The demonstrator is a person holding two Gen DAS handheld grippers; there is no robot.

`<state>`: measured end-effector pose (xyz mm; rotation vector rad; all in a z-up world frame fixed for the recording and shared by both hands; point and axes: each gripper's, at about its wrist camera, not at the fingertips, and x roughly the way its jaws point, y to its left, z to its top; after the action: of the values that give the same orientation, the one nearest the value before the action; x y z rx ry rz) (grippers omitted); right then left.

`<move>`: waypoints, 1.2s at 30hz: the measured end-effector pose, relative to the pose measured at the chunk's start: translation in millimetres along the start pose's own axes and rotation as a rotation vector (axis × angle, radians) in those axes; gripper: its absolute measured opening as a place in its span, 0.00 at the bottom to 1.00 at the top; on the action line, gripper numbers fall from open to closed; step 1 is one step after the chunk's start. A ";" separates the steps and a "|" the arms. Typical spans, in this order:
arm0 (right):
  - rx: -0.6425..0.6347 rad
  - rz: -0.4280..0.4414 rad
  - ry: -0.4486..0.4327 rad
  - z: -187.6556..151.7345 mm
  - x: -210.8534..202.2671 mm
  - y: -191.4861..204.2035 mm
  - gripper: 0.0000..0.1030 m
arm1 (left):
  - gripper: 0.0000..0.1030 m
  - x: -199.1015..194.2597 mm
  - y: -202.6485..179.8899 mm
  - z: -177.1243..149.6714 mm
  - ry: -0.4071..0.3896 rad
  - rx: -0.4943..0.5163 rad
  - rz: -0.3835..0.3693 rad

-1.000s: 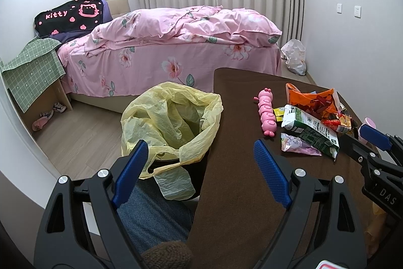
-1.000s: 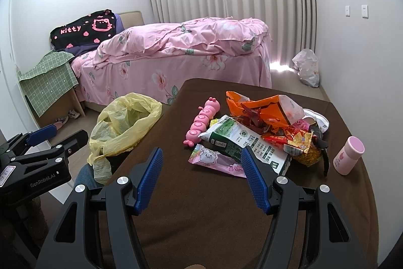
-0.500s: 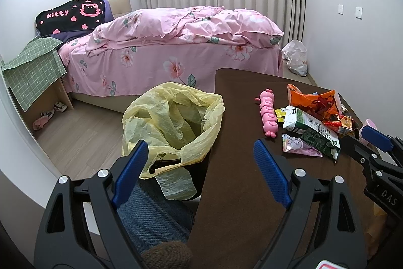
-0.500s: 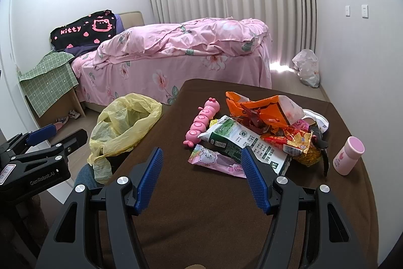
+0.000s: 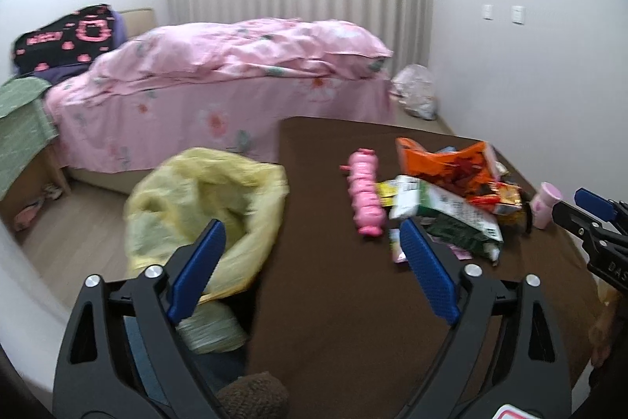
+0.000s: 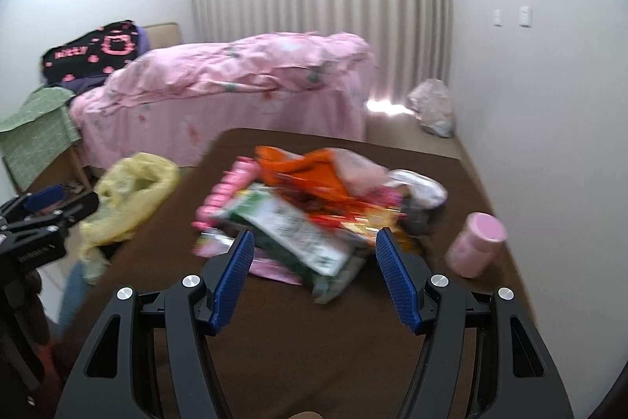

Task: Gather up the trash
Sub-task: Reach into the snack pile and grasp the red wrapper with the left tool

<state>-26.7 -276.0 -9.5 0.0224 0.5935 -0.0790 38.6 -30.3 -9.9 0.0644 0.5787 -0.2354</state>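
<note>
Hardly begun, judging from the pictures: all the trash still heaped on the brown cloth-covered desk [image 6: 314, 340], nothing visible yet inside the crumpled yellow plastic bag [image 5: 204, 207] that hangs open at the desk's left edge. Almost everything left to do.

Right tongs [image 6: 316, 277] spread wide, holding nothing, blue pads facing each other over bare desk. Directly ahead of them, just beyond the tips and roughly centred in the gap, the green-and-white printed carton [image 6: 290, 230], lying flat and tilted toward the tongs. Under its near-left corner, a flat pink printed wrapper [image 6: 271, 268]. Behind the carton, a torn orange snack bag [image 6: 310, 171] and some red-and-gold wrappers [image 6: 365, 214], blurred, so hard to separate. To the far left of the carton, touching the heap, a pink segmented caterpillar-shaped toy [image 6: 223, 191]. Off to the right of the right tongs, apart from the heap, a small pink bottle with round cap [image 6: 477, 242], upright; probably not trash, though not sure.

Left tongs [image 5: 310, 273] also wide open and empty, hovering near the desk's left edge. Yellow bag just ahead of the left finger and partly behind it; heap of trash ahead and to the right, past the right finger. Likely next: closing the right tongs on the carton, then carrying it left to the bag.
</note>
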 end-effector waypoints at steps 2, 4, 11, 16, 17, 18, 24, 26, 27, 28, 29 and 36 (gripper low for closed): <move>0.001 -0.028 0.020 -3.9 7.4 -17.1 0.59 | 0.84 15.5 -10.5 2.0 0.016 0.003 -0.054; -0.001 -0.046 0.038 -8.5 13.7 -31.9 0.59 | 0.84 33.9 -21.4 5.0 0.043 -0.003 -0.121; 0.048 -0.091 0.093 -23.0 45.3 -73.1 0.59 | 0.86 71.7 -69.2 15.9 0.067 0.081 -0.242; 0.101 -0.093 0.115 -26.3 60.1 -88.9 0.59 | 0.77 96.0 -104.3 38.1 0.087 0.120 -0.344; 0.099 -0.096 0.115 -26.8 61.8 -89.9 0.59 | 0.71 99.4 -106.5 40.1 0.093 0.117 -0.364; 0.096 -0.100 0.115 -27.3 62.6 -90.1 0.59 | 0.68 103.3 -110.3 43.1 0.095 0.115 -0.378; 0.086 -0.091 0.126 -29.6 69.2 -89.6 0.59 | 0.29 133.2 -121.9 48.4 0.141 0.105 -0.378; 0.080 -0.081 0.124 -27.9 71.6 -87.6 0.59 | 0.30 134.2 -113.8 49.3 0.167 0.078 -0.410; 0.076 -0.080 0.119 -26.7 71.8 -86.3 0.59 | 0.30 129.7 -109.4 49.8 0.157 0.070 -0.418; 0.071 -0.078 0.113 -25.2 71.9 -84.7 0.59 | 0.30 122.1 -104.1 51.0 0.142 0.070 -0.417; 0.067 -0.076 0.109 -23.6 72.1 -82.9 0.59 | 0.30 113.9 -98.9 51.6 0.131 0.073 -0.409; 0.050 -0.045 0.091 -16.2 68.0 -67.6 0.59 | 0.29 75.9 -69.1 30.0 0.154 0.064 -0.427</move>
<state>15.0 -347.3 -60.9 0.0614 0.6832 -0.1368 99.8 -116.6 -26.1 0.0200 0.7350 -0.6683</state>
